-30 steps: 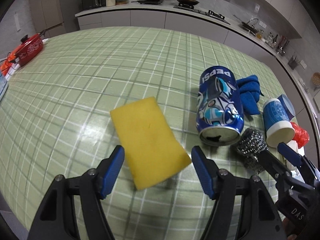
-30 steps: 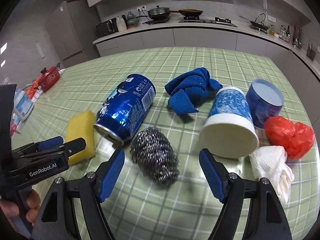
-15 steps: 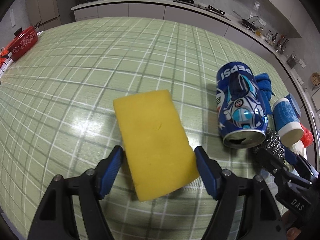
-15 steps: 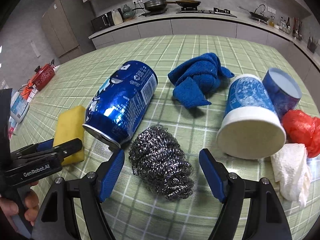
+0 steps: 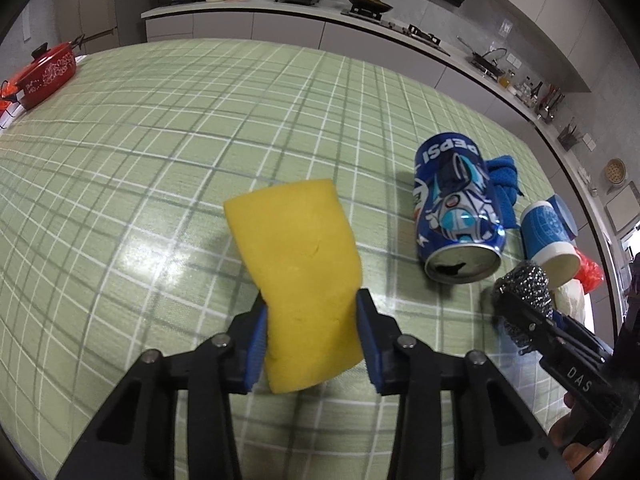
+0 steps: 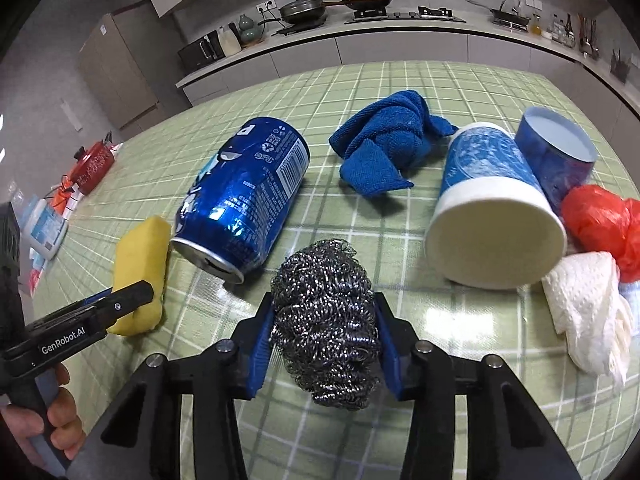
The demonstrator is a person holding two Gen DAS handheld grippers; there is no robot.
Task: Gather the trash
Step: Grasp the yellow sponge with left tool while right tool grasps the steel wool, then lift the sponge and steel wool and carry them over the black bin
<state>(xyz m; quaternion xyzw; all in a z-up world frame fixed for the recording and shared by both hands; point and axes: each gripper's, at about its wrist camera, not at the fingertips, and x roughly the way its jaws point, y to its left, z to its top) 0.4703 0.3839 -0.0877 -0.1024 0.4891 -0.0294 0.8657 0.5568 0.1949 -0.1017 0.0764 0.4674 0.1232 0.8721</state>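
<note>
Can (image 6: 244, 196) between sponge (image 6: 140, 268) (left) and scourer (image 6: 326, 324).

Blue Pepsi can (image 6: 244, 196) lies on its side between yellow sponge (image 5: 298, 268) and steel scourer (image 6: 326, 320).

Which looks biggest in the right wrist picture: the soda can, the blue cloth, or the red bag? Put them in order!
1. Soda can, biggest.
2. Blue cloth.
3. Red bag, smallest, though the picture edge cuts it off.
The can lies nearer the camera than the cloth, which makes it look bigger than it may be.
</note>
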